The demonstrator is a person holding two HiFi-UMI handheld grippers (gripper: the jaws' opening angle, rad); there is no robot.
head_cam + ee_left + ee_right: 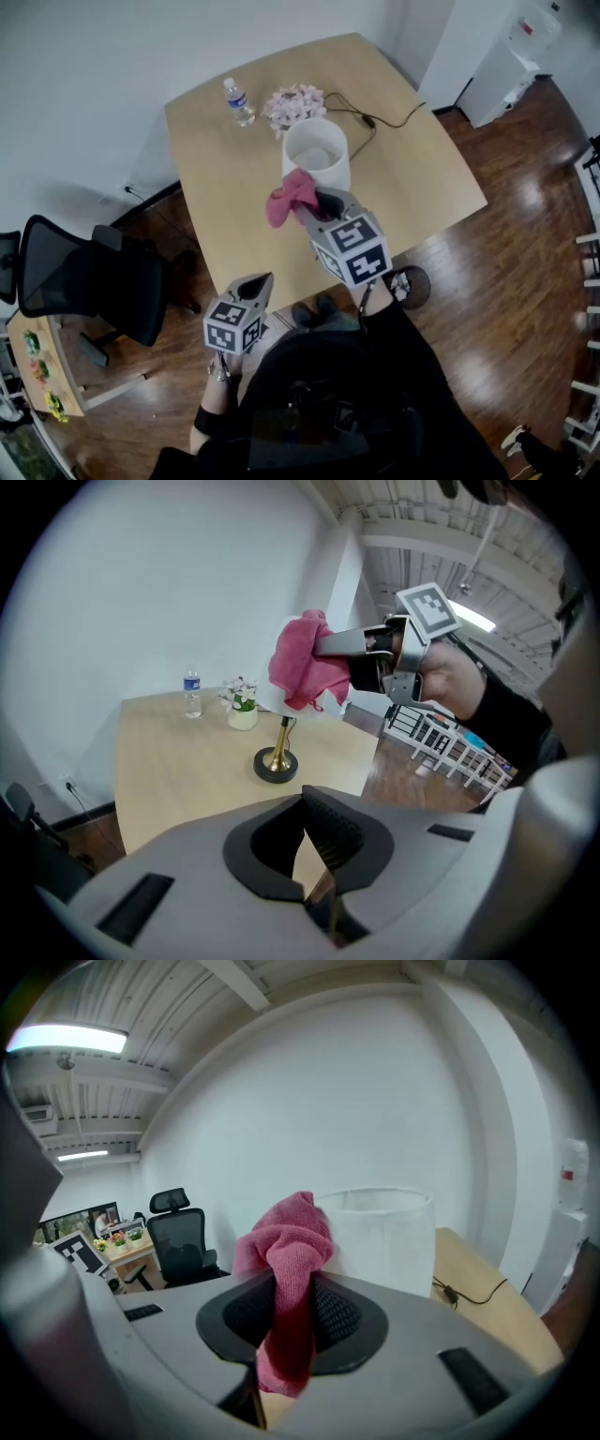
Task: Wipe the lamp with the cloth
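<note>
The lamp has a white drum shade (317,152) (380,1237) on a brass stem with a round black base (276,764), and stands on the wooden table (225,187). My right gripper (311,208) (292,1309) is shut on the pink cloth (291,197) (286,1251) (302,663), which bunches up against the near left side of the shade. My left gripper (255,289) (323,855) hangs low near the table's front edge, shut with nothing in it.
A water bottle (238,101) (192,694) and a small pot of pink flowers (293,103) (242,705) stand at the far side of the table. The lamp's black cord (375,120) trails right. A black office chair (89,281) stands at the left.
</note>
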